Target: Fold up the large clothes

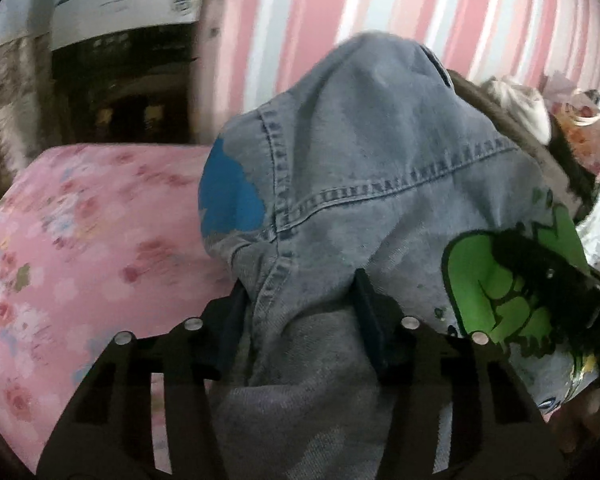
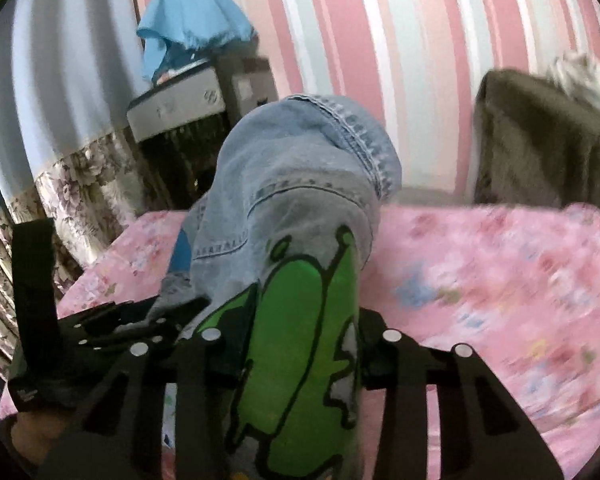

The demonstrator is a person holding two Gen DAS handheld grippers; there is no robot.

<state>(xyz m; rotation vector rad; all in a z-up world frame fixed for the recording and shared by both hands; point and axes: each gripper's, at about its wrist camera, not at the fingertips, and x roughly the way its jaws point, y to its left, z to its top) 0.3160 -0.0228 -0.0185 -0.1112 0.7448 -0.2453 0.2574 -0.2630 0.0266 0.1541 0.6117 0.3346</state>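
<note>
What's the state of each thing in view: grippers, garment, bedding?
left gripper: shut on the denim jacket.
right gripper: shut on the denim jacket, at its green print.
denim jacket: bunched, lifted above the bed, not folded flat.
pink floral bedsheet: spread over the bed.
blue cloth: draped over something behind the bed.

Open bedspread (image 2: 480,280) beside bunched jacket (image 2: 292,184)
</note>
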